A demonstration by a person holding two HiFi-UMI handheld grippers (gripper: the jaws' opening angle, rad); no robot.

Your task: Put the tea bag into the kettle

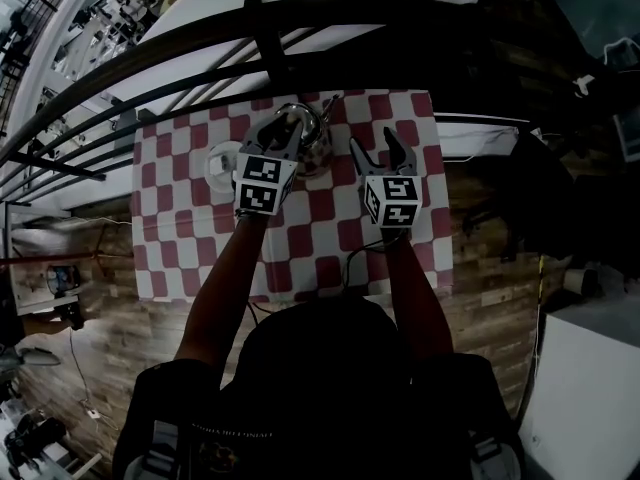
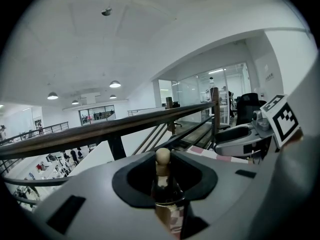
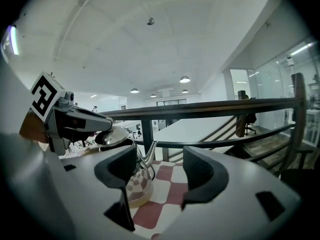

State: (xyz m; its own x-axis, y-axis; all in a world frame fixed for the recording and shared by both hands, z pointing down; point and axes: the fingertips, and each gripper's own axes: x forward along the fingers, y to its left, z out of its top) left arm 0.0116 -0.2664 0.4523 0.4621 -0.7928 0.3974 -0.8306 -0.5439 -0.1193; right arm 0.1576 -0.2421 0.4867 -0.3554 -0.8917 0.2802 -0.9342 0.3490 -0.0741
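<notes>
The left gripper point(image 1: 280, 136) is clamped on the round wooden knob point(image 2: 162, 156) of the shiny steel lid point(image 3: 111, 136), holding it tilted just above the mouth of the polished steel kettle point(image 1: 316, 150). The right gripper point(image 1: 375, 150) hangs just right of the kettle with its jaws apart and nothing between them. No view shows the tea bag plainly; it may lie on the small white round dish point(image 1: 214, 164) just left of the kettle, so the free right gripper would have to cross the kettle to reach it.
</notes>
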